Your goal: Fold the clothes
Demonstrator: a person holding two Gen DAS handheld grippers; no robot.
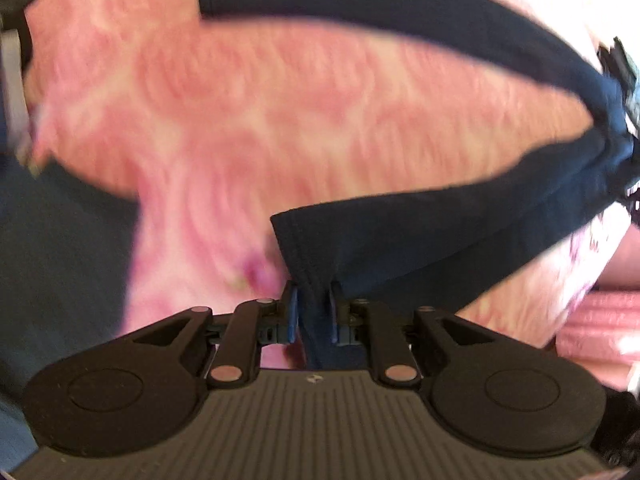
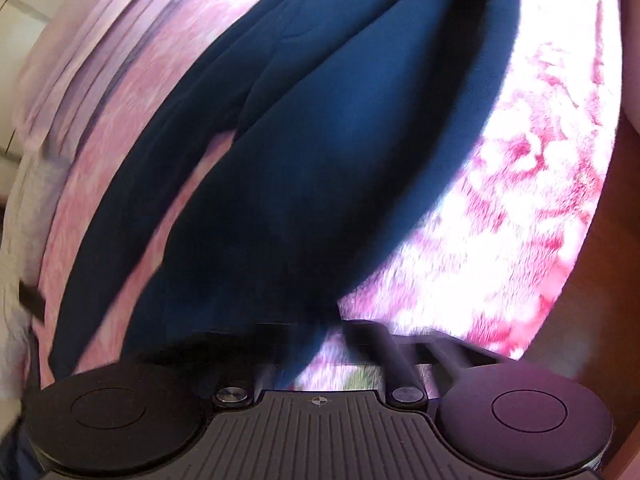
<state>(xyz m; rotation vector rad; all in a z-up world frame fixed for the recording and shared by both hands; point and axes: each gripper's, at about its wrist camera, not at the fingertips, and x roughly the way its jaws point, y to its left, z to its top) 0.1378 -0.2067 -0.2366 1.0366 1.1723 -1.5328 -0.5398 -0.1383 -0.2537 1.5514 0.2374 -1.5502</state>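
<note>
A dark navy garment (image 1: pixel 440 248) hangs stretched between my two grippers above a pink floral bedspread (image 1: pixel 280 120). My left gripper (image 1: pixel 314 312) is shut on a hemmed corner of the garment. In the right wrist view the navy garment (image 2: pixel 320 152) fills the middle and drapes over my right gripper (image 2: pixel 316 340), which is shut on its fabric; the fingertips are hidden by cloth. The other gripper shows faintly at the far right of the left wrist view (image 1: pixel 624 76), where the garment bunches. Both views are motion-blurred.
The pink floral bedspread (image 2: pixel 520 208) covers the surface below. A wooden edge (image 2: pixel 608 300) runs along the right. A folded pink ribbed cloth (image 1: pixel 600 328) lies at the right. White fabric (image 2: pixel 16 240) lies at the left.
</note>
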